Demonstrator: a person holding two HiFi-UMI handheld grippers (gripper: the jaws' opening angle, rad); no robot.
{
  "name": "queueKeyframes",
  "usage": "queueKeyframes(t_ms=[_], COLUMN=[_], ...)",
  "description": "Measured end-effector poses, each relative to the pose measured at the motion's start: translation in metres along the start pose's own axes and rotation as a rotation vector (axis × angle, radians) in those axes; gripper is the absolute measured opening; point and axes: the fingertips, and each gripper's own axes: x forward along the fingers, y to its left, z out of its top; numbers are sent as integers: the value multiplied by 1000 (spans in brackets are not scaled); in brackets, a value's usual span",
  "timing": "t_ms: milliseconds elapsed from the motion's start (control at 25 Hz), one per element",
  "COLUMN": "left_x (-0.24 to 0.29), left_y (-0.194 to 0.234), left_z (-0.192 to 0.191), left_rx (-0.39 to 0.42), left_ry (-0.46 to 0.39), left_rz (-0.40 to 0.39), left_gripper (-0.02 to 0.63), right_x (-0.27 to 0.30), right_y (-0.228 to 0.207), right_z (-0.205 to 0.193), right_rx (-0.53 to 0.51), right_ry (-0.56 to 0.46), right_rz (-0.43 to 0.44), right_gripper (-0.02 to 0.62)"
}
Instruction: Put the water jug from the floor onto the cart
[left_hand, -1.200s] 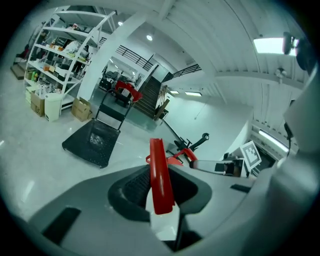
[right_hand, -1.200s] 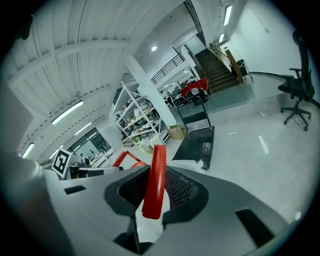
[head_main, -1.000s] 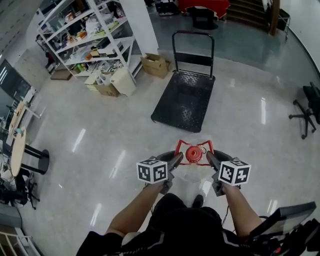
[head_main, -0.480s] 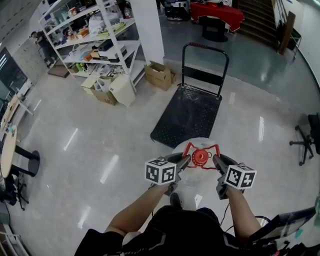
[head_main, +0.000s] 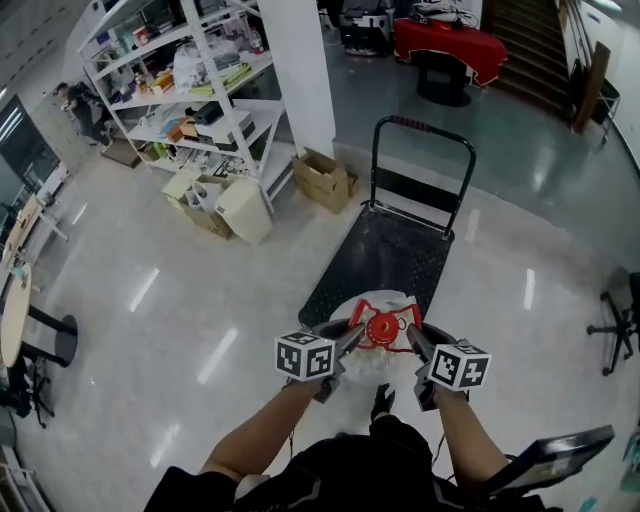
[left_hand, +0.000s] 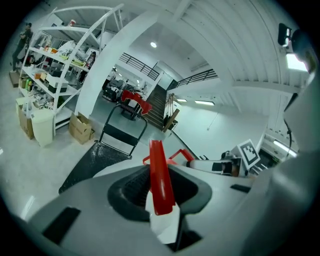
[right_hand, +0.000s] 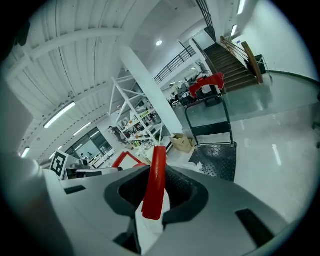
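Seen from above, a person's two forearms reach forward, each hand holding a grey tool with a black-and-white marker cube. The left gripper (head_main: 350, 338) and the right gripper (head_main: 412, 340) face each other across a clear plastic water jug (head_main: 383, 328) with a red cap, which hangs between the two sets of jaws, off the glossy pale floor (head_main: 150, 300). Each set of jaws stands partly closed, clamped on one side of the red plastic carrying frame (head_main: 365, 305) around the jug's neck. In each gripper view a flat red bar of that frame runs straight down the gap, pinched between the dark pads. Just beyond the jaws lies a black flat platform cart (head_main: 385, 250) with a textured deck and an upright black push handle at its far end. The jug shows against the near end of that deck, though whether it is over it cannot be told. Farther off, to the left of the jaws, stand white metal shelving (head_main: 190, 90) crowded with goods, a white square pillar (head_main: 295, 60) and several brown cardboard boxes (head_main: 322, 175) on the floor.
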Motion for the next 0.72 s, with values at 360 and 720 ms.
queueKeyframes(t_ms=[360, 720], left_x=[91, 194], left_y=[81, 188], left_z=[82, 102], left_rx=[-50, -98], left_ry=[-16, 85], left_rz=[79, 51], left_gripper=[87, 87], right_x=[107, 226], right_y=[-63, -141], right_z=[88, 110], right_rx=[-25, 27], right_ry=[58, 116], right_rz=[52, -63], right_gripper=[89, 88])
